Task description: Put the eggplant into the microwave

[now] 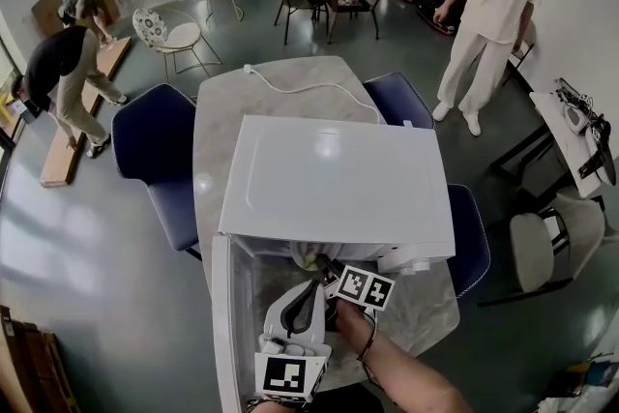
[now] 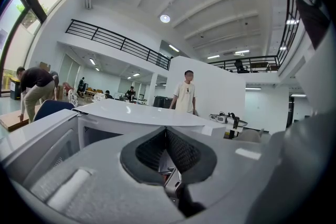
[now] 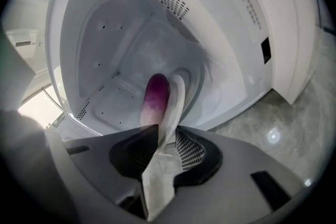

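The white microwave (image 1: 334, 179) stands on the marble table (image 1: 218, 111) with its door (image 1: 224, 324) swung open toward me. In the right gripper view the purple eggplant (image 3: 156, 99) lies inside the white cavity (image 3: 105, 60), just beyond the fingertips. My right gripper (image 3: 167, 127) is open, with a narrow gap between its jaws, and nothing is pressed between the pads. From the head view its tips reach into the microwave's mouth and are hidden; its marker cube (image 1: 366, 287) shows. My left gripper (image 2: 166, 131) is shut and empty, held level before the microwave (image 2: 131, 113).
Blue chairs (image 1: 155, 150) (image 1: 398, 100) (image 1: 471, 237) ring the table. A white power cord (image 1: 300, 90) trails over the table behind the microwave. One person (image 1: 493, 14) stands at the back right, and another (image 1: 68, 73) bends over at the left.
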A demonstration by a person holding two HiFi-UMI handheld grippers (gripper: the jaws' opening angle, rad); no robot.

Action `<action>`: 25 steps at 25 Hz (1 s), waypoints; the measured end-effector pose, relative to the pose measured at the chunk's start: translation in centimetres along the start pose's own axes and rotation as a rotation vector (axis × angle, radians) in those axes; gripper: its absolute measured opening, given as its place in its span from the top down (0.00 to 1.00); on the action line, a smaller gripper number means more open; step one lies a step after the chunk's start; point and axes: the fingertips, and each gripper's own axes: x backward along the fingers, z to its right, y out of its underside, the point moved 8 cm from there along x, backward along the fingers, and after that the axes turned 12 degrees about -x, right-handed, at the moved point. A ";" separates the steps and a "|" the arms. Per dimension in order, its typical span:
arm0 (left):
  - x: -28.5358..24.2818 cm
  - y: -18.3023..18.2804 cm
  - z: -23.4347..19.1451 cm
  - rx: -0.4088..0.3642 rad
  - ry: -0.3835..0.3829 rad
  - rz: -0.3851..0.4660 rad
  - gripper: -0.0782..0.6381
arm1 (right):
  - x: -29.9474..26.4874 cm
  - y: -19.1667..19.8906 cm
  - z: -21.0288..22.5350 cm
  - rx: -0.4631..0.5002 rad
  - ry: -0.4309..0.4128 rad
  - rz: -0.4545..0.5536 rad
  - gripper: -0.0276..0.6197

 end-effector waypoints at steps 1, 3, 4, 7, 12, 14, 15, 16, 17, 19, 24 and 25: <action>0.0 0.1 0.1 0.000 0.001 -0.002 0.88 | -0.1 -0.2 0.0 -0.007 -0.005 -0.005 0.82; -0.1 0.2 0.2 -0.001 0.004 -0.004 0.88 | -0.3 -0.5 -0.1 -0.015 -0.019 -0.010 0.81; -0.2 0.1 0.3 0.000 0.005 -0.002 0.88 | -0.3 -0.5 -0.1 -0.012 -0.027 -0.011 0.79; -0.4 0.2 0.3 0.000 0.002 0.000 0.88 | 0.1 0.1 0.2 0.004 -0.049 0.000 0.74; -0.7 -0.1 0.1 -0.004 -0.008 0.006 0.88 | 1.3 0.5 0.3 0.022 -0.057 0.014 0.74; -0.6 0.0 0.1 -0.007 -0.011 0.001 0.88 | 1.5 1.1 0.5 0.003 -0.049 -0.014 0.74; -0.4 0.2 0.1 -0.008 -0.013 -0.002 0.88 | 1.5 1.6 0.6 -0.012 -0.048 -0.028 0.75; -0.3 0.2 0.1 -0.009 -0.014 -0.005 0.88 | 1.5 2.0 0.6 -0.025 -0.052 -0.042 0.77; -0.1 0.2 0.1 -0.009 -0.016 -0.006 0.88 | 1.4 2.4 0.4 -0.034 -0.062 -0.056 0.78; 0.0 0.1 0.0 -0.011 -0.017 -0.006 0.88 | 1.0 2.9 -0.3 -0.040 -0.089 -0.081 0.86; 0.1 0.1 0.3 -0.020 -0.017 -0.003 0.88 | 0.0 2.6 -1.3 -0.061 -0.135 -0.081 0.95; 0.1 0.2 0.2 -0.022 -0.019 -0.003 0.88 | -0.3 2.4 -1.4 -0.064 -0.140 -0.077 0.95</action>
